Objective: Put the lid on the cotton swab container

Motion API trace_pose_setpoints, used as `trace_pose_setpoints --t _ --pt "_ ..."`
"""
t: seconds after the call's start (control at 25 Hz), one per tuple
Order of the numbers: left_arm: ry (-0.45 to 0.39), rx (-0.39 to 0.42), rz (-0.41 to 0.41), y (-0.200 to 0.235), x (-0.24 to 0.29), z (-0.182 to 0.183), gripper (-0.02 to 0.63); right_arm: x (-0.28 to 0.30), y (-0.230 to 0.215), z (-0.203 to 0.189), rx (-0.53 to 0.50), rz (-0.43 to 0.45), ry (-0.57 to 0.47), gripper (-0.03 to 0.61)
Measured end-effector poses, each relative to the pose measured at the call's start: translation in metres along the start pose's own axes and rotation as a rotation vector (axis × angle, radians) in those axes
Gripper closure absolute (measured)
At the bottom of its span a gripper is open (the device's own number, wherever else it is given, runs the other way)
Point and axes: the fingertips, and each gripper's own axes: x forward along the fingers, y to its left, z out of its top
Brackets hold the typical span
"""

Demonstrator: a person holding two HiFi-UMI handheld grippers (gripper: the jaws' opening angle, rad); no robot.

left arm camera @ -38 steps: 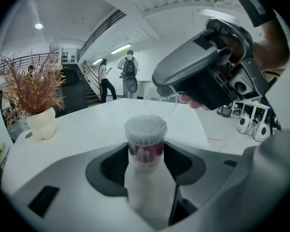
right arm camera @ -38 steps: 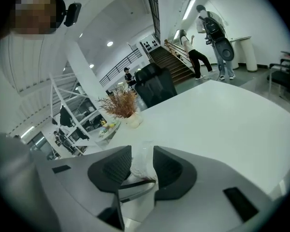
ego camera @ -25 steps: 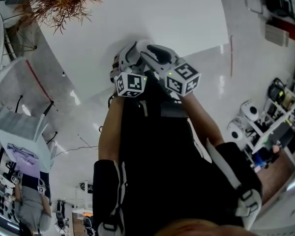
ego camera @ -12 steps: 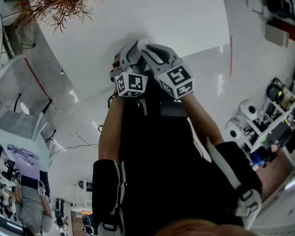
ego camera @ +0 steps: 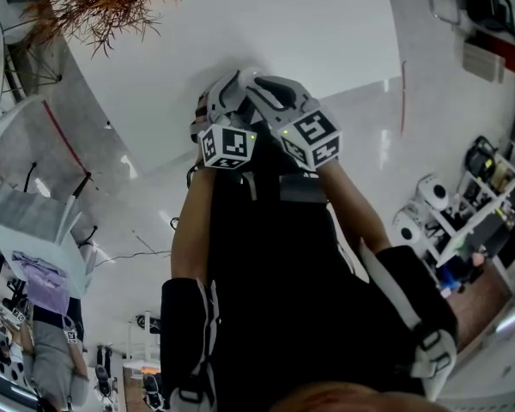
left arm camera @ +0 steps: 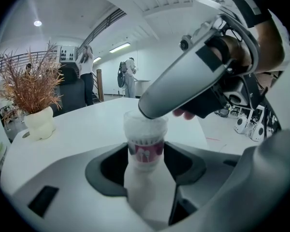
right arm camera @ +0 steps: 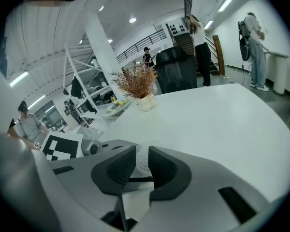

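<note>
In the left gripper view a clear cotton swab container with a dark pink label stands upright between the pads of my left gripper, which is shut on it. My right gripper reaches in from the upper right, its tip over the container's mouth. In the right gripper view its jaws are shut on a thin whitish lid. From the head view both grippers, left and right, meet tip to tip above the white table; the container is hidden there.
A dried plant in a white vase stands at the table's far left, also the plant in the head view. People stand in the background beyond the table. A grey chair is on the floor to the left.
My right gripper has drawn slightly in toward the left one and rolled, its marker cube turning. The left gripper has hardly moved.
</note>
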Motion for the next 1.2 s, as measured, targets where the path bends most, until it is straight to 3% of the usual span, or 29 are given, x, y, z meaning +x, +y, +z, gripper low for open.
trace_pose_setpoints --t 0.4,1.2 --pt "0.016 0.021 0.004 0.000 -0.001 0.000 0.383 0.001 0.003 0.003 -0.065 -0.016 -0.012 0.500" --pt "0.013 0.027 -0.016 -0.008 0.004 0.004 0.383 0.003 0.008 0.003 -0.082 -0.032 0.026 0.510"
